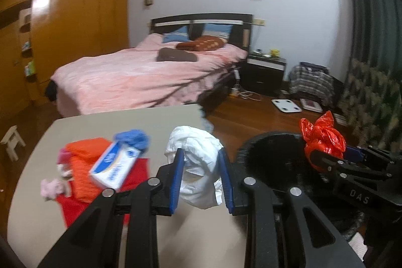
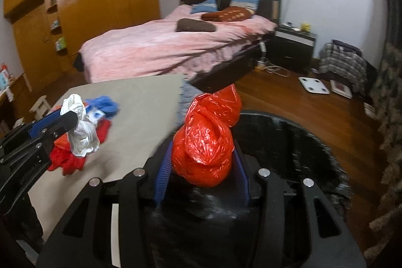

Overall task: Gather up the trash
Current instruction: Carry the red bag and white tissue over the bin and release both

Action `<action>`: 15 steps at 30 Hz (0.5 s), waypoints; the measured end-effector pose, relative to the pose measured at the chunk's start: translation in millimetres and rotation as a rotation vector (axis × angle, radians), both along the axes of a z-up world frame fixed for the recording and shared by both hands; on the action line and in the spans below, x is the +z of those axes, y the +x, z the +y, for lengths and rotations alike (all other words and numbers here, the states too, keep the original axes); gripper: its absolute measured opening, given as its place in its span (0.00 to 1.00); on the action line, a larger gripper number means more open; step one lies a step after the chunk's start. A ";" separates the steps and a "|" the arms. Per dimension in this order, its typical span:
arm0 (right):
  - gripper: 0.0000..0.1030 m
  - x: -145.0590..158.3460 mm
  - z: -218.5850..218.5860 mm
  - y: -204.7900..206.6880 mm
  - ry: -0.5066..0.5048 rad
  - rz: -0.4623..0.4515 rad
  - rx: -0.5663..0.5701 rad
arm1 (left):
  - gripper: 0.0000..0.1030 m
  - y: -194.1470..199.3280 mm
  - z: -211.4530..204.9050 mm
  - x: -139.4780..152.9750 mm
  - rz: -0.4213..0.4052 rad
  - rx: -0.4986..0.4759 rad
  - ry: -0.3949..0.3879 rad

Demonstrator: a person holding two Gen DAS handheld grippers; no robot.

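Left claw [image 1: 202,180] clenched on a crumpled white plastic bag [image 1: 198,167], blue pads pressing both sides, bag lifted clear above the desk [image 1: 155,122] near its right edge. Right claw [image 2: 203,167] gripping a scrunched red plastic bag [image 2: 206,142], held over the open black bin [image 2: 289,142] just off the desk's right edge. Left on the desk toward its left side: tissue box [image 1: 114,167] tilted on an orange cloth [image 1: 83,165], blue wad [image 1: 133,138] beside it, pink scraps [image 1: 54,186] near the left edge. Pink bed [image 1: 140,77] beyond the far edge.
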State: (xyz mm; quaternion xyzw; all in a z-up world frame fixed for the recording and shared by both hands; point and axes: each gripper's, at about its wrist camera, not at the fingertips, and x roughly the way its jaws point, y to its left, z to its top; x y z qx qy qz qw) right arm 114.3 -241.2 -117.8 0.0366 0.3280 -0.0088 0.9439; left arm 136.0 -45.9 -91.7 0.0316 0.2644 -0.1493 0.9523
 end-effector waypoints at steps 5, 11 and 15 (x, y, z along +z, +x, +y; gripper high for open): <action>0.43 -3.6 -31.6 -16.2 -0.017 0.004 -0.073 | 0.27 -0.8 -40.0 1.7 0.003 -0.089 -0.012; 0.45 -7.7 -59.9 -32.0 -0.024 0.007 -0.148 | 0.29 9.6 -82.5 -2.9 0.036 -0.195 -0.033; 0.65 -10.1 -72.0 -37.5 -0.034 0.001 -0.189 | 0.53 14.2 -95.8 -8.2 0.038 -0.232 -0.028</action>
